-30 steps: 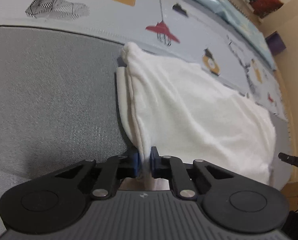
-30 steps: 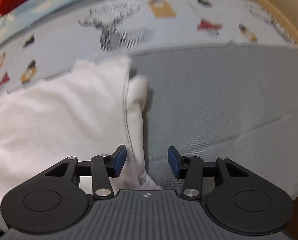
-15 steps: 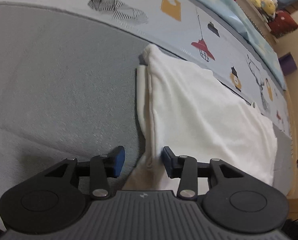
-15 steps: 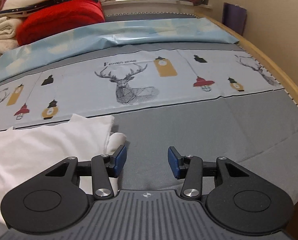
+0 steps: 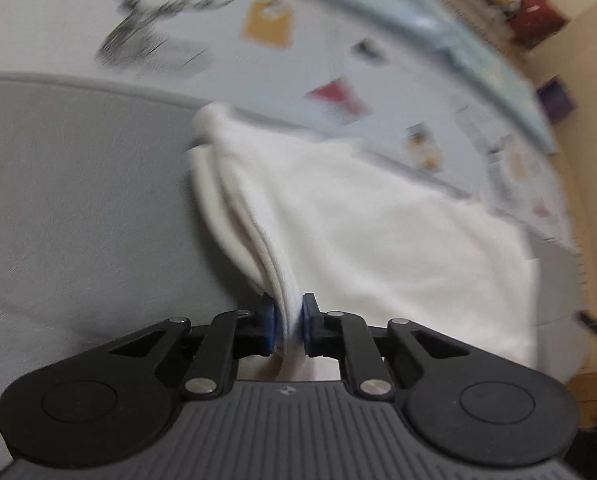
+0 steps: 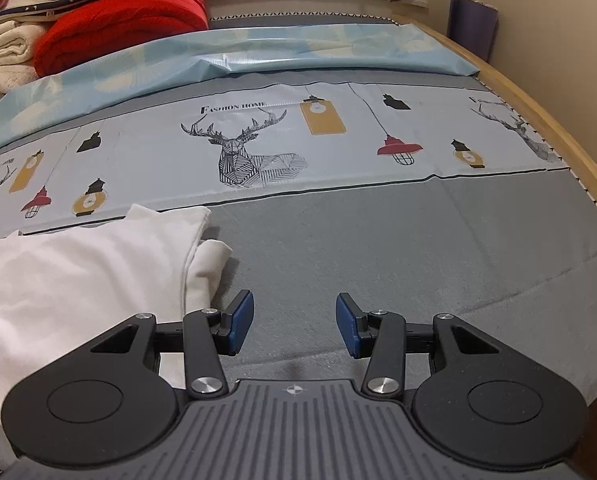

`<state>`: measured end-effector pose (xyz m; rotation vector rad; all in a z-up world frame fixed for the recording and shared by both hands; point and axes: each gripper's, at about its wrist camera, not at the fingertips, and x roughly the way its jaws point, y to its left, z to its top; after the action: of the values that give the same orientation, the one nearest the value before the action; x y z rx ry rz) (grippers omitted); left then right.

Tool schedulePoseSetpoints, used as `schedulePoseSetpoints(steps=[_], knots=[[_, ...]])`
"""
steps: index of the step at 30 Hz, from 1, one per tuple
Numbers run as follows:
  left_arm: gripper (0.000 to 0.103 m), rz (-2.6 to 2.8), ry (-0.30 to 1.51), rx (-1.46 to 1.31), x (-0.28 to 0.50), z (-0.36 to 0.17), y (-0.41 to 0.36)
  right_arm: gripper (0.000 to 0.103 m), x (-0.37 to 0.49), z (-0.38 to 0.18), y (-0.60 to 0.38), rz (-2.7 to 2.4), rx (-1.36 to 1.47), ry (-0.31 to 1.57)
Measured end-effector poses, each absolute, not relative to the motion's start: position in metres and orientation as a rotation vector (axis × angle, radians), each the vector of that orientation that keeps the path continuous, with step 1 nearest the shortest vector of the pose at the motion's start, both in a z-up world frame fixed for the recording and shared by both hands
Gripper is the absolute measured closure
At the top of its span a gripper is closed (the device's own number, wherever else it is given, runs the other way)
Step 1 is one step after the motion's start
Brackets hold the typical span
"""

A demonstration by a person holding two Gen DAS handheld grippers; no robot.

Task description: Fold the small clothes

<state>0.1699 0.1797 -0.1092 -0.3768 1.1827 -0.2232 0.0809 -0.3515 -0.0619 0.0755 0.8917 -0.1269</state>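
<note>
White cloth is lying on the grey bed sheet [image 6: 378, 248], and I am seeing my left hand-held gripper [image 5: 287, 326], jaws just closed, pinching the white garment [image 5: 378, 240] by its near edge while my right hand-held gripper [image 6: 294, 328] is hovering wide beside that garment.

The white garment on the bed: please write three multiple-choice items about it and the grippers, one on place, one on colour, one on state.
1. In the right wrist view, the white garment lies where?
A. left of the right gripper
B. right of it
C. on the red blanket

2. What colour are the gripper pads?
A. red
B. blue
C. yellow

3. What is the left gripper doing?
A. open, empty
B. shut on the garment
C. shut on nothing

Answers: 1 A, the cloth fills the lower left; 2 B, both pads show blue; 3 B, layered white cloth is pinched between the pads.
</note>
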Motion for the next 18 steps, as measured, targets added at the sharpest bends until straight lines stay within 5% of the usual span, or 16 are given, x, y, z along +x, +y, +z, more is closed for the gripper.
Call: schedulePoseSetpoints(steps=[9,18], knots=[[0.09,-0.559,1.048,-0.549,0.167,-0.049,0.064,0.056,0.084,-0.074,-0.356,-0.107,0.102,0.893],[0.088,-0.691,1.098,-0.519,0.176,-0.06,-0.107,0.056,0.085,-0.08,-0.369,-0.141,0.177,0.894]])
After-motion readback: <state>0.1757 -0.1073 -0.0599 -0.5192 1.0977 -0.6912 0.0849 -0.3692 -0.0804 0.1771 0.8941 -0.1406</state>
